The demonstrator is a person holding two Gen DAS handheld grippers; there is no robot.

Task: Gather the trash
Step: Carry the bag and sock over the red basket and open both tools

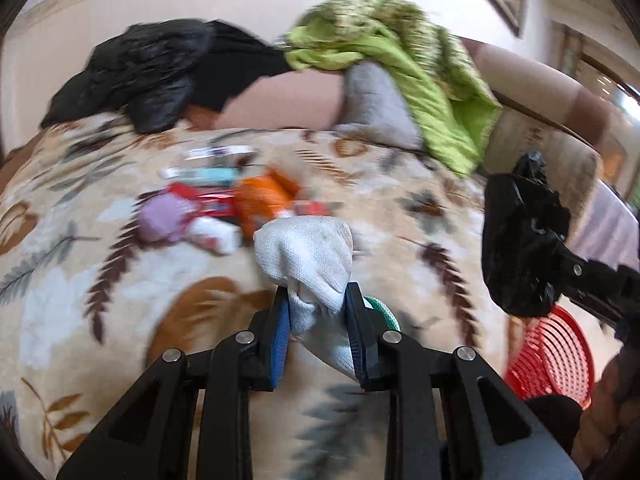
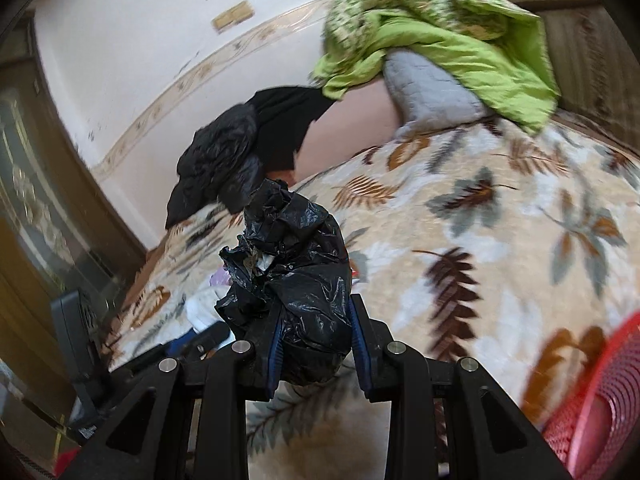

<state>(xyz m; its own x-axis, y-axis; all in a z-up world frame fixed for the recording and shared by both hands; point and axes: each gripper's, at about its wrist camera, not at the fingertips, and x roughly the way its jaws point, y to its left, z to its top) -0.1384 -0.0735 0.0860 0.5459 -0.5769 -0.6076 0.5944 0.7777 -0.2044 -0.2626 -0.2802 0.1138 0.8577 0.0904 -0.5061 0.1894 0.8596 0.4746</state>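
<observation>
My left gripper [image 1: 318,300] is shut on a crumpled white cloth with a green edge [image 1: 308,256], held above the leaf-patterned bedspread [image 1: 120,312]. Beyond it lies a blurred heap of wrappers: an orange packet [image 1: 260,200], a red one [image 1: 208,200], a lilac piece [image 1: 162,216] and white bits. My right gripper [image 2: 314,320] is shut on a crumpled black plastic bag [image 2: 292,264]; the same bag [image 1: 520,240] and gripper show at the right of the left wrist view. A red mesh basket [image 1: 552,356] stands below it, also at the lower right of the right wrist view [image 2: 600,408].
Against the pink headboard [image 1: 288,100] lie a black garment [image 1: 160,72], a grey pillow [image 1: 380,100] and a green quilt [image 1: 420,60]. A dark wooden door [image 2: 48,200] and a black device [image 2: 76,340] are at the left of the right wrist view.
</observation>
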